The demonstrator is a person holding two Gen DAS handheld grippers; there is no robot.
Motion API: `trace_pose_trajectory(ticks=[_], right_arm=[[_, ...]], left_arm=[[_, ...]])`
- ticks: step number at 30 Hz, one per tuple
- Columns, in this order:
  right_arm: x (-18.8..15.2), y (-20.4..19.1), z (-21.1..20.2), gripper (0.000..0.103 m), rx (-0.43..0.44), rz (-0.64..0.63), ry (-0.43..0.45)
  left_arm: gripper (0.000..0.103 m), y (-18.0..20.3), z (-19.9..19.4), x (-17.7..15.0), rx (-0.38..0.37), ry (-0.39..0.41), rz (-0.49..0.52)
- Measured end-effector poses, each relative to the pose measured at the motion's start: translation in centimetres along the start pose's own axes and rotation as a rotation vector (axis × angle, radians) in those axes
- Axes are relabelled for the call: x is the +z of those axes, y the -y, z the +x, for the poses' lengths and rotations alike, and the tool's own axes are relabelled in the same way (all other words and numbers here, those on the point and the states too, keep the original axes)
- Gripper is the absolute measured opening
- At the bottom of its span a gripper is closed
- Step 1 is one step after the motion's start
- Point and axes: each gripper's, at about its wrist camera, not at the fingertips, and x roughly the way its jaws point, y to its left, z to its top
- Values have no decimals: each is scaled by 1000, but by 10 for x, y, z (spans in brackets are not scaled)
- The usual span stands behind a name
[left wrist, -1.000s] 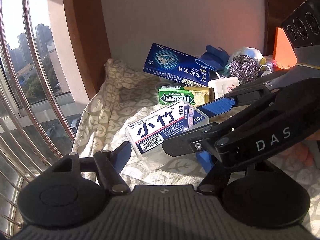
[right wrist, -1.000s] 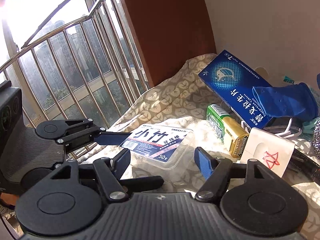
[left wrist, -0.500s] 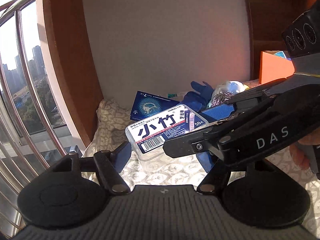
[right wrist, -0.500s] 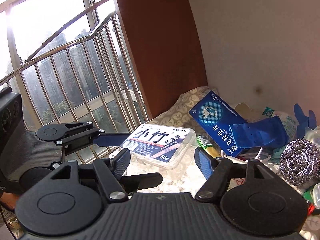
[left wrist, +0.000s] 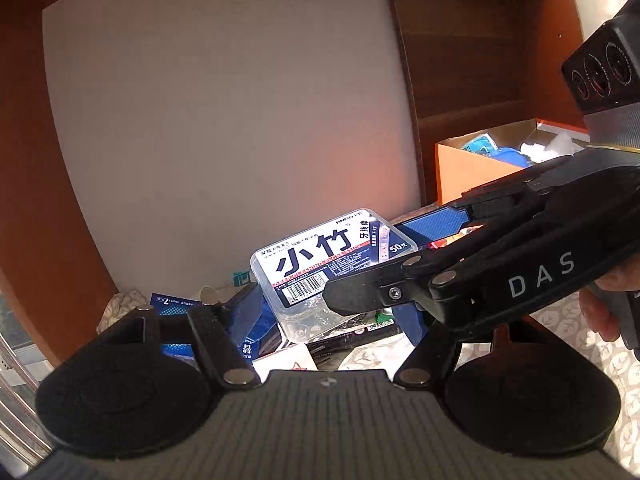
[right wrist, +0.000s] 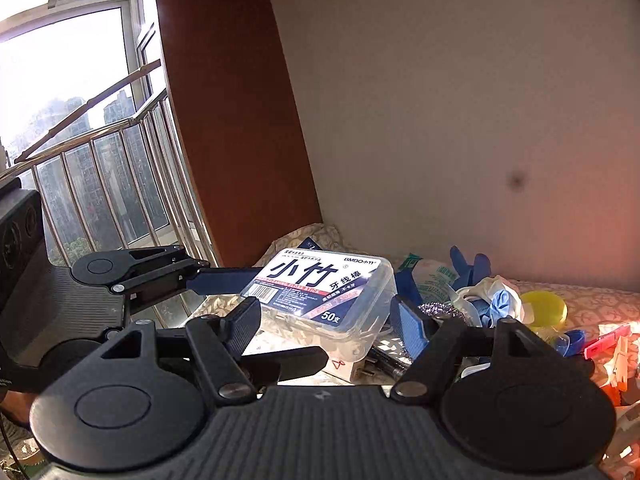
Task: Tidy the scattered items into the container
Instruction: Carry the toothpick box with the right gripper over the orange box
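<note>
Left wrist view, frame centre: both grippers pinch the floss box, which may slip if their paths diverge.

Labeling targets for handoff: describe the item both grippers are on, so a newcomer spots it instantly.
Start at the orange container by the wooden shelf, then look left above the cluttered patterned cloth. The clear plastic floss-pick box hangs there, held between both grippers. Unlike its neighbours, it is see-through, with a blue-and-white label in big characters.

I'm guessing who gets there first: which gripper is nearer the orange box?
Right, probably. The right gripper comes in from the side of the orange box; the left gripper is across the floss box from it.
</note>
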Motion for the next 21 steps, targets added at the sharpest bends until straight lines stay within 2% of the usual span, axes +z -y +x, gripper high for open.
trace_pose_trajectory(ticks=[12, 21], right_arm=[[-9, 63, -80, 73, -199, 60, 95], [-19, 131, -156, 74, -377, 131, 186]], left_arm=[[71, 79, 34, 49, -162, 77, 116], [71, 165, 68, 100, -293, 142, 240]])
